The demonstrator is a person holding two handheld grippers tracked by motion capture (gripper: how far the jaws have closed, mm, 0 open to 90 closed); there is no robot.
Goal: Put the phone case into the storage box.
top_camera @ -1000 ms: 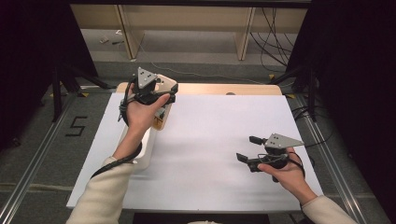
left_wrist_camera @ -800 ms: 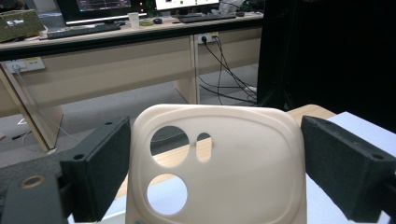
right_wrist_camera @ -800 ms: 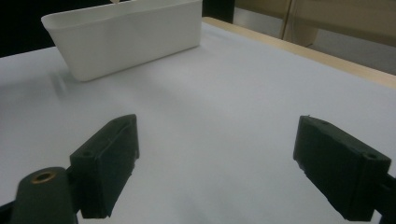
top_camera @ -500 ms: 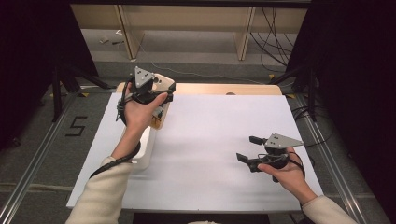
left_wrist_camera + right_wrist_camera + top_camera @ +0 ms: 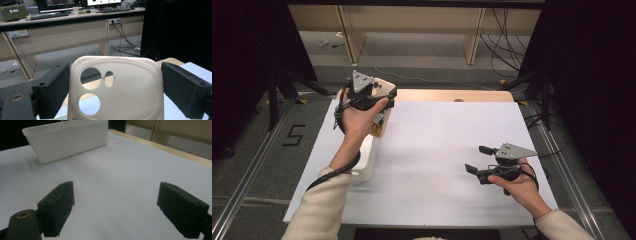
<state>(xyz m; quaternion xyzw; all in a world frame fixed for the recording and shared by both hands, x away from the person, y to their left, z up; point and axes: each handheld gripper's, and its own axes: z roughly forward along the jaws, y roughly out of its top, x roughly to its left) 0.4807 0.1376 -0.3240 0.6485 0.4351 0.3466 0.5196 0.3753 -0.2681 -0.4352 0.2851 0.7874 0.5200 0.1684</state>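
Gripping a cream phone case (image 5: 117,87) by its sides, the left gripper (image 5: 371,96) holds it above the table's (image 5: 437,145) far-left corner — a slack squeeze could drop it — while the right gripper (image 5: 479,159) rests open, empty.

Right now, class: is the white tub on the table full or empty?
Cannot tell: the right gripper view shows the white tub upright, only its outer wall visible, its inside hidden.
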